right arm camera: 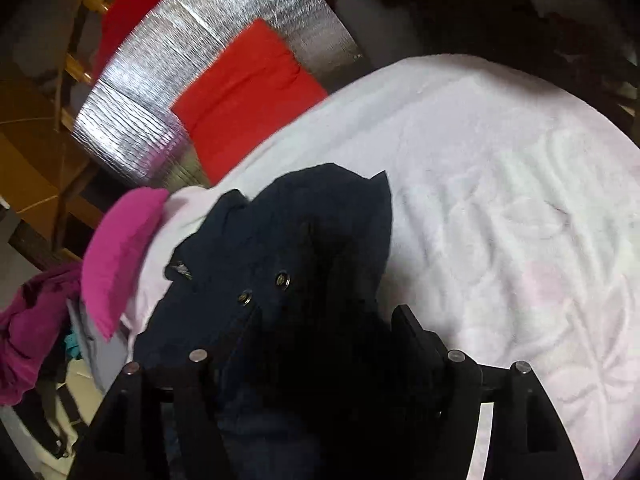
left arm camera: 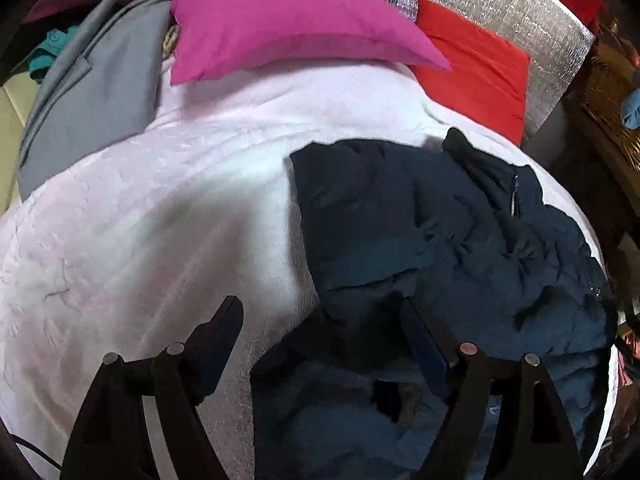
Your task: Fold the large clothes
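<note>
Left claw (left arm camera: pixel 320 320) open above navy jacket (left arm camera: pixel 440 240); blanket (left arm camera: pixel 160 200) beneath.

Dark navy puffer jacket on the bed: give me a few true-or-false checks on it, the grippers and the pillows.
1. The dark navy puffer jacket lies on a pale pink fleece blanket. True.
2. The left gripper is shut. False: its jaws stand wide apart.
3. The magenta pillow rests on the jacket. False: it lies apart, further up the blanket.
4. The orange-red cushion leans against a silver foil panel. True.
5. The right gripper is open over the jacket. True.
</note>
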